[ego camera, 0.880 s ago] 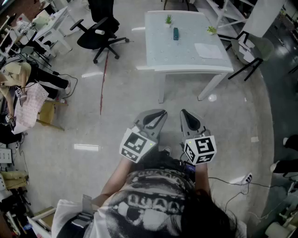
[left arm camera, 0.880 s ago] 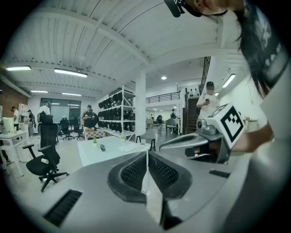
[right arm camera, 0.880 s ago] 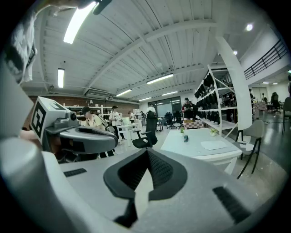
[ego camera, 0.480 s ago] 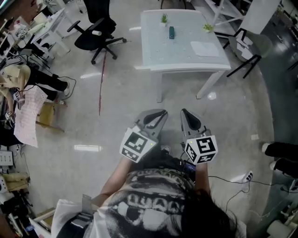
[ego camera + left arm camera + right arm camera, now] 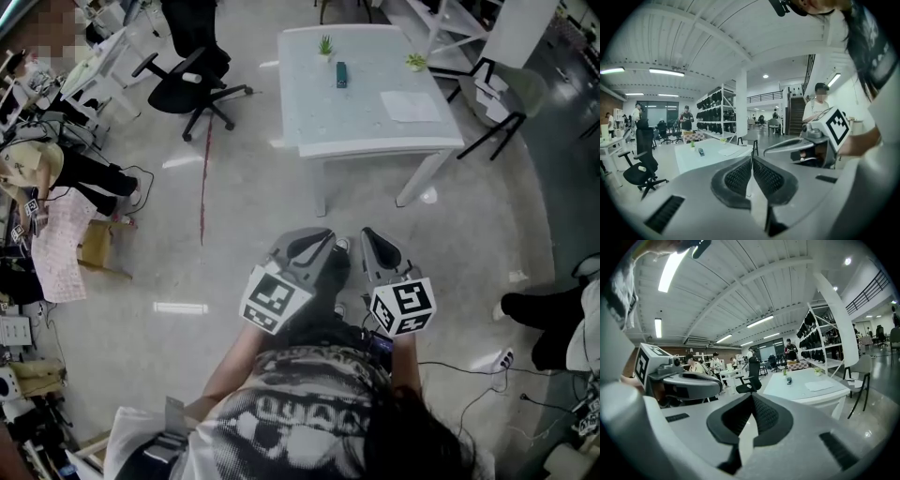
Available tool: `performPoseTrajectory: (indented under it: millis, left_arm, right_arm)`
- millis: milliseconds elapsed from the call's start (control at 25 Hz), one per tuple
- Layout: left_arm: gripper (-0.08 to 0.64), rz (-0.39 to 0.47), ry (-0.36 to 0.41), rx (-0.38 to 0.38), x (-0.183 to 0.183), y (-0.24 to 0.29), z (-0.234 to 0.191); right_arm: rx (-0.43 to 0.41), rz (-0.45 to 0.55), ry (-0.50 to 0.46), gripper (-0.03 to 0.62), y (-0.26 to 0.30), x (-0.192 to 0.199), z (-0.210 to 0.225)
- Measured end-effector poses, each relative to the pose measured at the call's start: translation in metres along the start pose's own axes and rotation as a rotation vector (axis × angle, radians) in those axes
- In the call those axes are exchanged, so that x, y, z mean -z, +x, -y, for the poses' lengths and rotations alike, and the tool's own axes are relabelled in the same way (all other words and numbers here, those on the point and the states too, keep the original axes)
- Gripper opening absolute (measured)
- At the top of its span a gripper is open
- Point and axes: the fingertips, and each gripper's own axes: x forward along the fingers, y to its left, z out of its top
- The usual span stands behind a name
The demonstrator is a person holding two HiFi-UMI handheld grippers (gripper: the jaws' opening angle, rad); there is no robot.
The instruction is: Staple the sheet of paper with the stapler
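The white sheet of paper (image 5: 409,106) lies on the right part of a white table (image 5: 375,131) far ahead of me. A small dark stapler (image 5: 341,74) stands on the table's far side, left of the paper. Both grippers hang in front of my body over the floor, well short of the table. The left gripper (image 5: 322,232) is shut with nothing in it, its pads meeting in the left gripper view (image 5: 751,161). My right gripper (image 5: 367,233) is shut too and empty (image 5: 751,399). The stapler (image 5: 789,380) and the paper (image 5: 819,386) show small in the right gripper view.
Two small potted plants (image 5: 325,44) (image 5: 415,62) stand on the table's far side. A black office chair (image 5: 192,80) is left of the table, another chair (image 5: 502,112) to its right. A bystander's legs (image 5: 544,323) are at the right edge. Cables (image 5: 469,366) lie on the floor.
The table has drawn slightly nearer in the head view and my foot now shows between the grippers. The bystander's legs at the right have shifted inward. Both grippers stay shut.
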Motion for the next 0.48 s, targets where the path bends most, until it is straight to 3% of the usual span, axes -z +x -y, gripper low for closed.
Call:
performPoseTrajectory:
  millis: [240,480]
  left_arm:
    - [0.012,0.008,-0.003,0.058,-0.001,0.053,-0.019]
    - [0.012,0.017,-0.004,0.1,-0.015,0.125,-0.069]
  right_arm:
    - [0.041,-0.026,-0.003,-0.008,0.028,-0.001,0.045]
    - [0.077,-0.056,-0.007,-0.008,0.085,-0.018,0.109]
